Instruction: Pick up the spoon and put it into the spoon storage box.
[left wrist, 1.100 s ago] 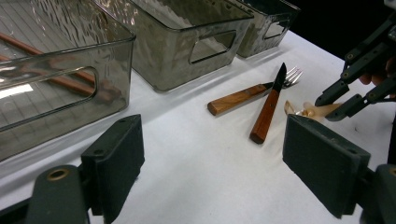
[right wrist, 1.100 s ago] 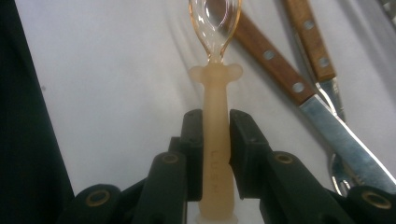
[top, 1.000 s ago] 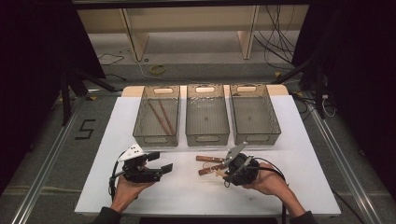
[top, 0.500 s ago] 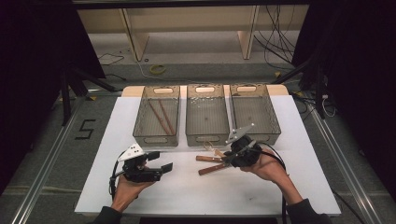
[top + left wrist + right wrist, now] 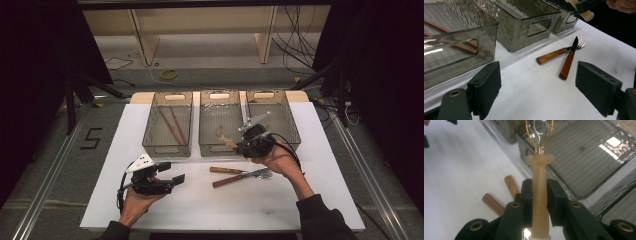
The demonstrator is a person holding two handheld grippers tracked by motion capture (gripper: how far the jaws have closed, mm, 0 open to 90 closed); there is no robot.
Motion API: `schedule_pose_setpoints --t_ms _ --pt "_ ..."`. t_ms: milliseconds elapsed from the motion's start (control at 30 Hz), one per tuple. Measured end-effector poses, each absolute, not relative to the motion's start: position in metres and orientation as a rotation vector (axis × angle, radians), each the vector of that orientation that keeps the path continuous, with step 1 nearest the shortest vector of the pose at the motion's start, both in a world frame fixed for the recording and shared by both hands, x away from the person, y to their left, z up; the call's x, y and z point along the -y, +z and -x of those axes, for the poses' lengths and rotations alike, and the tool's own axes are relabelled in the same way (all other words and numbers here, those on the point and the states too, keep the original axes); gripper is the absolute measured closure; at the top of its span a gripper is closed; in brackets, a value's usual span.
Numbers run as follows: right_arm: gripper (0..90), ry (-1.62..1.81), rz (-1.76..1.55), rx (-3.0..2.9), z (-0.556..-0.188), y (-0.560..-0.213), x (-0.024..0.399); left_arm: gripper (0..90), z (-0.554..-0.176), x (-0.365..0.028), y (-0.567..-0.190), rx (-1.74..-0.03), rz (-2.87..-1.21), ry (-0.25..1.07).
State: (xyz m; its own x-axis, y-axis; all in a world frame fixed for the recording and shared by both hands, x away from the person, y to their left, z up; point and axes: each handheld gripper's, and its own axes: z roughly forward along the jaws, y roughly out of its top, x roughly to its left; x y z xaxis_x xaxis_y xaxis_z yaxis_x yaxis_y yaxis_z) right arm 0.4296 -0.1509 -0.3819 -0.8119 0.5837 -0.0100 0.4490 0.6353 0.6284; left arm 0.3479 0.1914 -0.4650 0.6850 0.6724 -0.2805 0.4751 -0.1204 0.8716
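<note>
The spoon (image 5: 539, 182), with a pale cream handle and a clear, gold-rimmed bowl, is clamped by its handle in the right claw (image 5: 239, 142), held up over the near edge of the middle bin (image 5: 220, 122). In the right gripper view the two black jaws press the handle from both sides, the bowl pointing away over the bin's ribbed floor.

Below it on the white worktop (image 5: 100, 200) lie a wooden-handled knife (image 5: 568, 61) and a wooden-handled fork (image 5: 556, 54), crossed near their metal ends, just in front of the bins.

Three smoky transparent bins stand side by side at the far edge. The left bin (image 5: 167, 125) holds two brown chopsticks (image 5: 171, 124); the right bin (image 5: 285, 117) sits partly behind the raised hand.

The left claw (image 5: 172, 172) rests low at the near left, held in the left hand (image 5: 135, 202), its jaws spread wide with nothing between them.
</note>
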Motion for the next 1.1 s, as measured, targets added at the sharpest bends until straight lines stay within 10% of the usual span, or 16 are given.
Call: schedule_pose_setpoints --t_ms 1100 --pt "76.9 0.903 -1.053 -2.525 -0.506 -0.376 0.119 20.0 -0.348 -0.192 -0.464 -0.914 -1.759 0.228"
